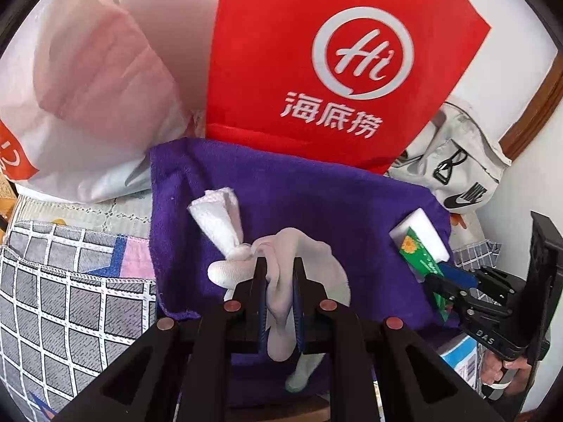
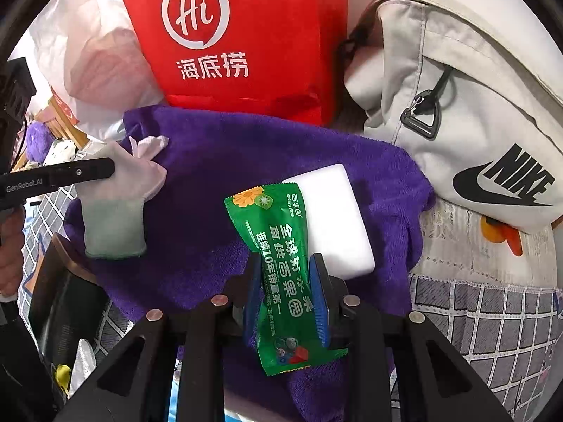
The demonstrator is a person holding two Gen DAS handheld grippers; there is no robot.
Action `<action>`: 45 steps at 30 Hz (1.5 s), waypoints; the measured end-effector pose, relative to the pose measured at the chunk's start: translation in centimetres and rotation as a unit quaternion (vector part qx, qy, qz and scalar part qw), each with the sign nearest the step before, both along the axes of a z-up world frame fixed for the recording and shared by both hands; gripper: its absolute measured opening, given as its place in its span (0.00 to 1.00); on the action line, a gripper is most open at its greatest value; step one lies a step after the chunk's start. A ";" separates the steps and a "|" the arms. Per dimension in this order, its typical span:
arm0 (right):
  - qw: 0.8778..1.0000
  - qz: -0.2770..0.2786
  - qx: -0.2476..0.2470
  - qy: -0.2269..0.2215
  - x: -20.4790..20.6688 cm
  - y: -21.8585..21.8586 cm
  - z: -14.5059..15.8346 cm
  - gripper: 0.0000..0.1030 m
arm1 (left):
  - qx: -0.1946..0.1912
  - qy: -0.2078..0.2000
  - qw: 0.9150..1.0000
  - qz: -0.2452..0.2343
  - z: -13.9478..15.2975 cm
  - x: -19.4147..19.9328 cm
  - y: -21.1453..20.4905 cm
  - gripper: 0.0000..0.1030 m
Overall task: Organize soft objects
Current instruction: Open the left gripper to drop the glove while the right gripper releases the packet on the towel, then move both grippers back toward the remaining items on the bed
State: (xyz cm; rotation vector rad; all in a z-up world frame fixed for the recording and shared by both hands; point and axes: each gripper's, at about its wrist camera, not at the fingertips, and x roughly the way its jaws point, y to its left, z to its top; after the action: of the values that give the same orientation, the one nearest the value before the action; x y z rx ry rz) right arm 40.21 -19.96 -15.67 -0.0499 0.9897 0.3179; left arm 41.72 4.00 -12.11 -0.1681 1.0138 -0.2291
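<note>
Gripping a knotted white sock (image 1: 278, 281) in left tongs (image 1: 279, 263), right tongs (image 2: 286, 263) clamping green packet (image 2: 281, 263), purple towel (image 2: 211, 176) beneath.

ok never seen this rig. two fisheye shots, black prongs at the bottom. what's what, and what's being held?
No robot: a person carries a hand-held gripper in each hand, each with a camera looking along its fingers. Those are the black prongs. In the left wrist view, the left hand-held gripper is shut on a knotted white sock. In the right wrist view, the right hand-held gripper is shut on a green snack packet. Below lies a purple towel with a white sponge block on it. Behind stand a red bag and a grey Nike bag.
</note>
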 end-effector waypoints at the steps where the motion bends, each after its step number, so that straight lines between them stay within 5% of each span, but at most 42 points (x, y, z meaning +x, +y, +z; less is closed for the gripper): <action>1: 1.000 0.000 0.000 0.000 0.0 0.0 0.0 0.27 | 0.000 0.002 1.000 0.004 -0.2 0.1 0.2 0.12; 12: 1.000 0.001 0.017 -0.001 0.3 -0.5 -0.1 0.31 | 0.011 0.009 1.000 0.012 -1.5 0.6 0.9 0.15; 15: 1.000 0.006 0.023 -0.008 -0.1 -0.9 0.4 0.34 | 0.018 0.017 1.000 0.013 -1.6 0.8 0.5 0.30; 18: 0.999 0.008 0.034 -0.011 -0.2 -0.9 0.7 0.39 | 0.024 0.014 1.000 0.013 -1.5 0.7 0.4 0.30; 22: 0.999 0.008 0.042 -0.019 -0.7 -0.9 1.4 0.58 | 0.030 0.012 0.999 0.014 -0.9 0.3 0.4 0.40; 29: 0.997 0.032 0.047 -0.047 -2.8 0.8 4.1 0.62 | 0.049 -0.014 0.998 0.024 1.3 -1.5 0.8 0.55; 42: 0.992 0.108 0.070 -0.012 -10.7 5.5 4.2 0.63 | 0.061 -0.044 0.996 0.042 5.0 -7.4 3.2 0.55; 45: 0.991 0.120 0.062 -0.010 -12.7 6.9 3.5 0.71 | 0.055 -0.046 0.996 0.044 5.0 -9.2 3.9 0.55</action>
State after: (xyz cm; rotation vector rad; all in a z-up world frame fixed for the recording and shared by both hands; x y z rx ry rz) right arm 27.47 -13.07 -12.19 -0.0584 0.9441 0.5987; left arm 32.50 7.89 -7.08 -0.1001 0.9234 -0.0996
